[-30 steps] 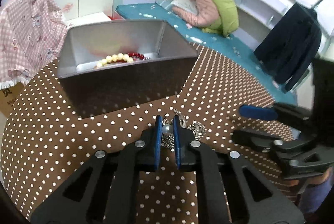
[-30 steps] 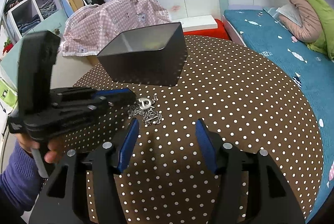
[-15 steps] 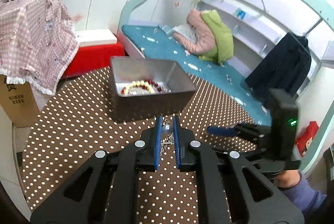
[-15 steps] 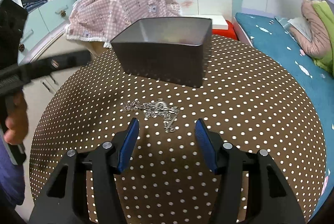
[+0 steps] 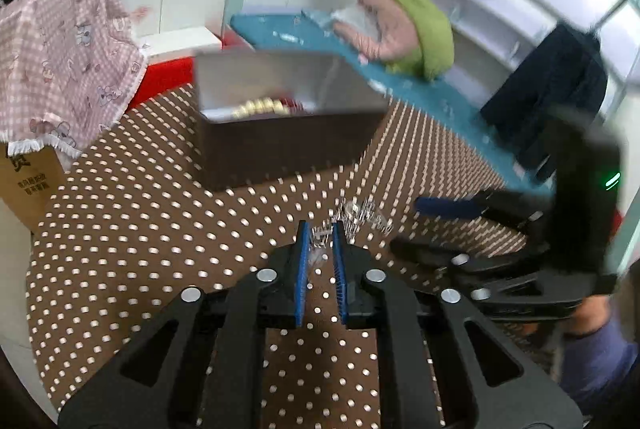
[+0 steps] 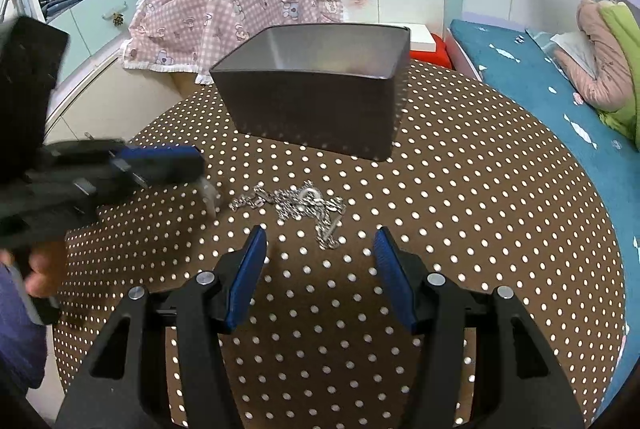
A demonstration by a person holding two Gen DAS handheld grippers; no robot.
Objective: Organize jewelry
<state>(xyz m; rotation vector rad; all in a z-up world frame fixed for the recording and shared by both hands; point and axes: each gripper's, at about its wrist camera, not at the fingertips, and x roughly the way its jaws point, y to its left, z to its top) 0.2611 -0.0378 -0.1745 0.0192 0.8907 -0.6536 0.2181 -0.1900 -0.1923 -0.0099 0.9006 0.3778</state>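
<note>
A silver chain necklace [image 6: 298, 203] lies in a loose heap on the brown dotted table [image 6: 480, 197], in front of a metal box [image 6: 320, 89]. The box [image 5: 280, 125] holds cream and red beads [image 5: 262, 105]. My left gripper [image 5: 319, 243] hovers just above the chain's near end [image 5: 360, 215], its jaws close together; I cannot tell if anything is between them. It shows blurred in the right wrist view [image 6: 160, 161], left of the chain. My right gripper [image 6: 320, 253] is open and empty, just short of the chain, and also shows in the left wrist view [image 5: 440, 225].
A pink checked cloth [image 6: 236, 17] covers furniture behind the table. A bed with a teal cover [image 6: 540, 85] runs along the right. A cardboard box [image 5: 24, 181] stands at the table's left edge.
My left gripper, which was shut on the chain's bead, rose and came back down towards the chain. The chain lies spread out on the table. The right gripper stays open.
</note>
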